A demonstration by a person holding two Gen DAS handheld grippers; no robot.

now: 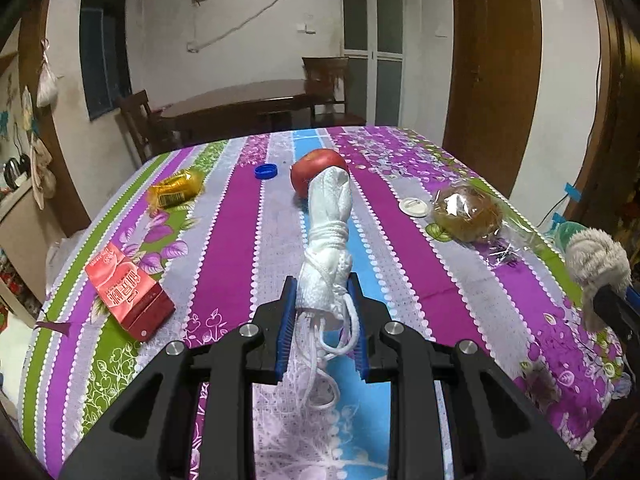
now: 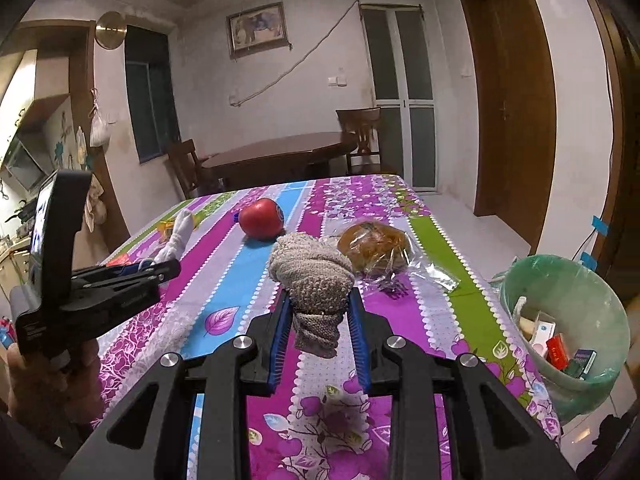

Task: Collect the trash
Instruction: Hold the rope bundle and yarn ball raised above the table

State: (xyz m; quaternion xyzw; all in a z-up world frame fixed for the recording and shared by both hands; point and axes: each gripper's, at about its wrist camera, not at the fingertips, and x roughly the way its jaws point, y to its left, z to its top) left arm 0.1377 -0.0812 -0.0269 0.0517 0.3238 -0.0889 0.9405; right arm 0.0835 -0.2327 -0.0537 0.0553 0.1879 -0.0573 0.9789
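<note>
At the lower middle of the left view, the left gripper (image 1: 323, 300) clamps a white rolled cloth (image 1: 329, 236) above the striped table (image 1: 460, 280). Lower centre in the right view, the right gripper (image 2: 318, 312) grips a grey knitted bundle (image 2: 310, 276); the green bin (image 2: 560, 280) sits lower right.

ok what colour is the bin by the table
Pale green bin, seen best in the right wrist view.

Both grippers are up over the table and both are clamped down on something soft. The left gripper (image 1: 322, 300) has its blue pads (image 1: 289, 320) squeezing a white rolled cloth bundle (image 1: 328, 240) that sticks out toward the far side, strings dangling back between the fingers. The right gripper (image 2: 318, 312), off to its right, pinches a grey knotted sock ball (image 2: 312, 276), and from that side you can see the left one held out level by a bare hand (image 2: 48, 384).
</note>
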